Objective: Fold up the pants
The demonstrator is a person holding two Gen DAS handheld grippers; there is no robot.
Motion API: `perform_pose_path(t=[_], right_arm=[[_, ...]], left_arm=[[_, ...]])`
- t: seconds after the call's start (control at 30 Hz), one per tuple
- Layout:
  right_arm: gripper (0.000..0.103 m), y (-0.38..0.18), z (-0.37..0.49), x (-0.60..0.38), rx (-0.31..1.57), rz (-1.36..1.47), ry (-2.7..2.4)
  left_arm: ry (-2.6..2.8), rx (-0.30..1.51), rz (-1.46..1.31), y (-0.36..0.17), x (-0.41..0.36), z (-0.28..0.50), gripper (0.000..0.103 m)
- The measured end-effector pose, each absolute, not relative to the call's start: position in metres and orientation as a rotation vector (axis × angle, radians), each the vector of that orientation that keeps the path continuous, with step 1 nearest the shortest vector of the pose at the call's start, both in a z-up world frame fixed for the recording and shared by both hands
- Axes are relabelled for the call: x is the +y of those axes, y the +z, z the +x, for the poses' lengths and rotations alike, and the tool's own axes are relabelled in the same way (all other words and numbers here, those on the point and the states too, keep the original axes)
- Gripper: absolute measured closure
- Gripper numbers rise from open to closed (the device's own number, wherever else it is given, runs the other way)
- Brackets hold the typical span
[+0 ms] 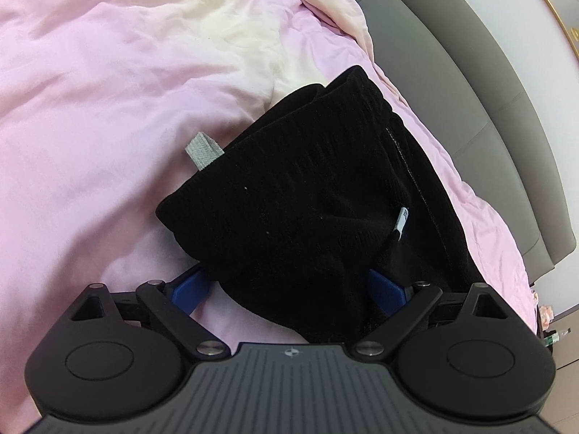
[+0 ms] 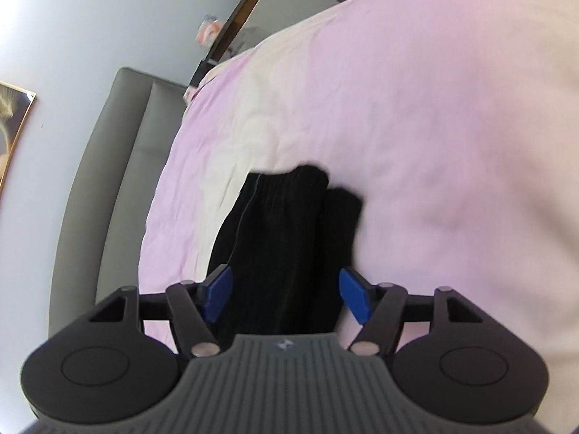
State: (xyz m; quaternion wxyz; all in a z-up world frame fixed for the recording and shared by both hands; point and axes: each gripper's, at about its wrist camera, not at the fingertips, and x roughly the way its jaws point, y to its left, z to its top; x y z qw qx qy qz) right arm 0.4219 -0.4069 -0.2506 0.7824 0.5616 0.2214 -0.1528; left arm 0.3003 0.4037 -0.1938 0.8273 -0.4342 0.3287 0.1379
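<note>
The black pants lie bunched in a folded stack on the pink bed cover. A grey loop tab sticks out at their left edge and a small white label shows on the right. My left gripper is open, its blue pads spread on either side of the near end of the pants. In the right wrist view the pants lie lengthwise ahead. My right gripper is open, blue pads apart with the fabric between them.
A grey padded headboard runs along the bed's edge, also in the right wrist view. A white wall with a gold-framed picture lies behind it. A dark shelf stands past the bed's far corner.
</note>
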Motion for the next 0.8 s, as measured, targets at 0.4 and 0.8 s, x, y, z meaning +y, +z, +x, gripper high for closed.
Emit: perform_pose_path(t=[0.4,0.8], right_arm=[[0.042,-0.305,0.461,-0.426,0.499,1.367,-0.229],[0.089,-0.314,0.466,-0.433,0.498,1.395,-0.15]], left_arm=[[0.563,0.786,-0.492,-0.122,0.334,0.286,0.016],[-0.269,0.883,-0.353,-0.065,0.028,0.456,0.026]])
